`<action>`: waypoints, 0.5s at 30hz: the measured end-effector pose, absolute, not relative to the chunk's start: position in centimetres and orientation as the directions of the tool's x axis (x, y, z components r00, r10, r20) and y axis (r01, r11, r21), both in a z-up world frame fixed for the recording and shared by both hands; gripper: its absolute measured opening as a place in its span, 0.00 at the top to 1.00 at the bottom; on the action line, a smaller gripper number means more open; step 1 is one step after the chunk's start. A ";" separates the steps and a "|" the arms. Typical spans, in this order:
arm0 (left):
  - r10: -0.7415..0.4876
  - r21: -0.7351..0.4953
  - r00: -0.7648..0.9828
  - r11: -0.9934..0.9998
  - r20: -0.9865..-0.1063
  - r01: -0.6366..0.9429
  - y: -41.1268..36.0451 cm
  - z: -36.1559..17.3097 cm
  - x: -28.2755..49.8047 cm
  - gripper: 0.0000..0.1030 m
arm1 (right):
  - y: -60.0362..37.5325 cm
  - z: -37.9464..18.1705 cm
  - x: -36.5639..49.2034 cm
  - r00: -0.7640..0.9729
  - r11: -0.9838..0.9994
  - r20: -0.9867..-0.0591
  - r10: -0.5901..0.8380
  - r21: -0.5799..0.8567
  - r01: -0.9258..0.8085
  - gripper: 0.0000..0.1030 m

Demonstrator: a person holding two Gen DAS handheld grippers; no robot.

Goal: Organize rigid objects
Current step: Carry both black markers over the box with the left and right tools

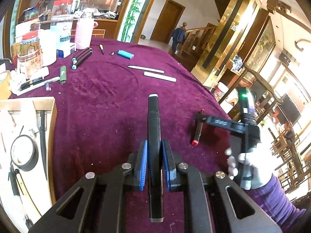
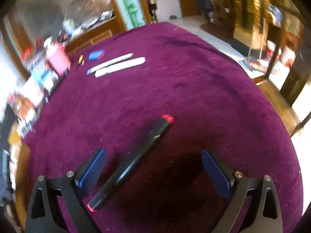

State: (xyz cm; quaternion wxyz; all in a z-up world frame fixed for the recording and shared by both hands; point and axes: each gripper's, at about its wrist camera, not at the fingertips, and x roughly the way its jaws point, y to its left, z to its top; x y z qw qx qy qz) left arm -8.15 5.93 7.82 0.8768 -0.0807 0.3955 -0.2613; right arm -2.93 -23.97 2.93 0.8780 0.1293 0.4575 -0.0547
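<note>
The left hand-held gripper [image 1: 153, 161] clenches a black marker [image 1: 154, 128]; the right hand-held gripper [image 2: 153, 167] stands released over the red-capped marker [image 2: 134, 161], lying slantwise, so closing might roll it away

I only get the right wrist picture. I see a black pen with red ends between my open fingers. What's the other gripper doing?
Observer: The left gripper is shut on a black marker with a grey tip.
Operator: Where would it go?
Observer: Maybe the open box at the table's left edge; it already holds a roll of black tape.
Operator: Any more markers?
Observer: Yes, three black markers with green caps lie together near a pink flask.
</note>
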 end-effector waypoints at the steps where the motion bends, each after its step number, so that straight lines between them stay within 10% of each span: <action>1: -0.522 -0.352 0.555 0.851 -0.647 0.390 6.3 7.9 -8.4 0.86 | -23.4 2.8 -2.6 0.566 0.965 -0.825 0.008 0.154 0.212 0.07; 10: -0.495 -0.364 0.599 0.869 -0.629 0.336 9.8 8.2 -9.4 0.86 | -20.2 3.0 -2.6 0.580 0.987 -0.809 -0.095 -0.003 0.158 0.85; 15: -0.501 -0.391 0.619 0.864 -0.605 0.318 11.8 8.5 -10.4 0.86 | -21.3 3.4 -3.6 0.595 0.975 -0.802 0.052 0.170 0.145 0.85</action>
